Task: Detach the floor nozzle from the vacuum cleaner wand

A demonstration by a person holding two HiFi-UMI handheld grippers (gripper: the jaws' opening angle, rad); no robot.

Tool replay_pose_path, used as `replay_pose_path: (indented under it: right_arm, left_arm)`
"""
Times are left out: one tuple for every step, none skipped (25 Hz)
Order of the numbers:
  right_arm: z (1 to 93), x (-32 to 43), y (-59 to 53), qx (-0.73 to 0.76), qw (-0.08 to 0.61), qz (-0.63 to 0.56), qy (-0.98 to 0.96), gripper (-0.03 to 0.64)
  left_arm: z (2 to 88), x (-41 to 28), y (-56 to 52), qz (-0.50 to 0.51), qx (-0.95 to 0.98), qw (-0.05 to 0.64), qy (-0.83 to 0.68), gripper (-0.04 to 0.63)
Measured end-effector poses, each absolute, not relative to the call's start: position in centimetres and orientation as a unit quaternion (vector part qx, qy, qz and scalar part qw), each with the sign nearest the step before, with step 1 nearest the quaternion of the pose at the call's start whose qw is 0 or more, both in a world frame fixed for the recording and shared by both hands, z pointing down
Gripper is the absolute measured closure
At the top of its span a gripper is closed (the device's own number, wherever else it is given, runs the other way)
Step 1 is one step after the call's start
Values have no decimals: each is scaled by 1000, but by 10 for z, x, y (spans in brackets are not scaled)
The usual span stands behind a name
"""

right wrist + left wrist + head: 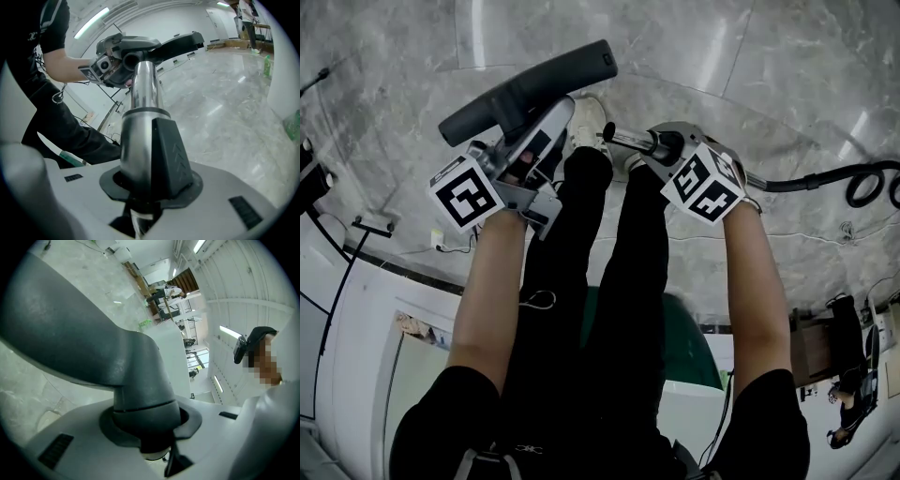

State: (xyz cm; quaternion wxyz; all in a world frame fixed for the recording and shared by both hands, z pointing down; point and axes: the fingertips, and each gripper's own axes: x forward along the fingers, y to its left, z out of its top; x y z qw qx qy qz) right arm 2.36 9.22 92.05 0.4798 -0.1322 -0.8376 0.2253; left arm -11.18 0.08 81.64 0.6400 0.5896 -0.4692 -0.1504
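The floor nozzle [534, 86] is held above the marble floor [750, 66], its dark neck clamped between the part-open jaws of the left gripper [532, 142]. The metal wand [140, 108] is gripped at its black collar by the right gripper [654, 145], whose jaws are likewise part-open. The wand's tip is seen just beside the nozzle, narrowly apart.

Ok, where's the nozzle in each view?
Head view: nozzle top centre-left, in the left gripper.
Left gripper view: nozzle fills left and centre, neck between the jaws.
Right gripper view: nozzle top centre, past the wand's far end.
Shared landmark: marble floor.
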Motion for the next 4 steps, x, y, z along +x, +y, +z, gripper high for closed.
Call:
replay_pose_path:
  right_arm:
    - [919,24,90,-131,479,223,-839,485]
    - [917,24,87,-130,479,220,-840,485]
    - [916,24,86,-130,480,216,-840,483]
    - [914,24,84,-130,480,213,-841,483]
  left_arm:
    - [814,-109,1,-147,594,639,-466,474]
    - [812,-106,1,-142,599,637,-463,474]
    - [811,-104,0,-138,603,635,-462,474]
    - [809,-102,0,-133,607,634,-460,474]
